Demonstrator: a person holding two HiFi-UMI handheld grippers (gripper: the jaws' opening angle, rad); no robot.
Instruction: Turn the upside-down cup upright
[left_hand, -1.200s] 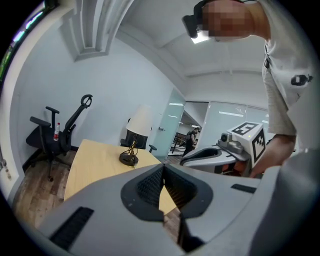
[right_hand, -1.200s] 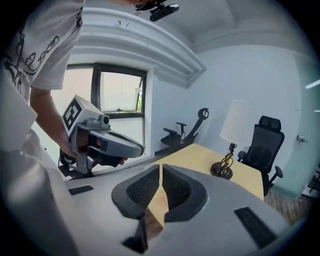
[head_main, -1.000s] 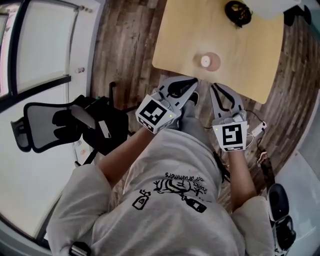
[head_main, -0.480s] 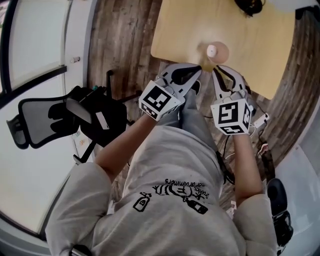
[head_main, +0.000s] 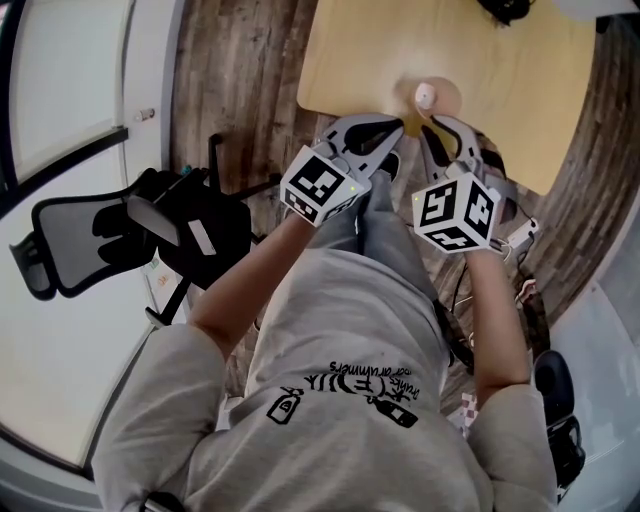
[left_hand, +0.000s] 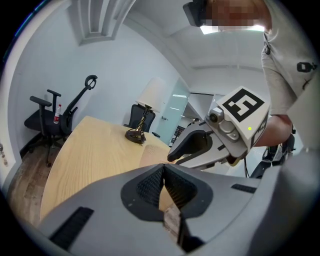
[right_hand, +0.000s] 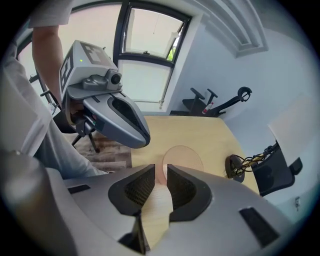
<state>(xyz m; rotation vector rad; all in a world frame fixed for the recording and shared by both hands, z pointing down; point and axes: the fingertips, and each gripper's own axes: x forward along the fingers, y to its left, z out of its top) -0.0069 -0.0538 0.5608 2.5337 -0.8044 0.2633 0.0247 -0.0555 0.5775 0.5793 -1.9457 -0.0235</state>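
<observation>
A pale pink cup (head_main: 432, 97) stands upside down on the wooden table (head_main: 520, 90), near its front edge. It also shows in the left gripper view (left_hand: 152, 152) and, just beyond the jaws, in the right gripper view (right_hand: 182, 157). My left gripper (head_main: 402, 127) is shut and empty, with its tips just short of the cup on the cup's left. My right gripper (head_main: 436, 127) points steeply down on the near side of the cup. Its jaws are opening, stand a little apart, and nothing is between them.
A dark object with a cord (head_main: 505, 8) sits at the table's far side, also seen as a dark base (right_hand: 234, 167). A black office chair (head_main: 130, 235) stands on the wood floor to the left. The person's legs are right under the grippers.
Both grippers have come forward and down to the table's front edge, close to the cup. The right gripper has rolled and its jaws have parted slightly.
</observation>
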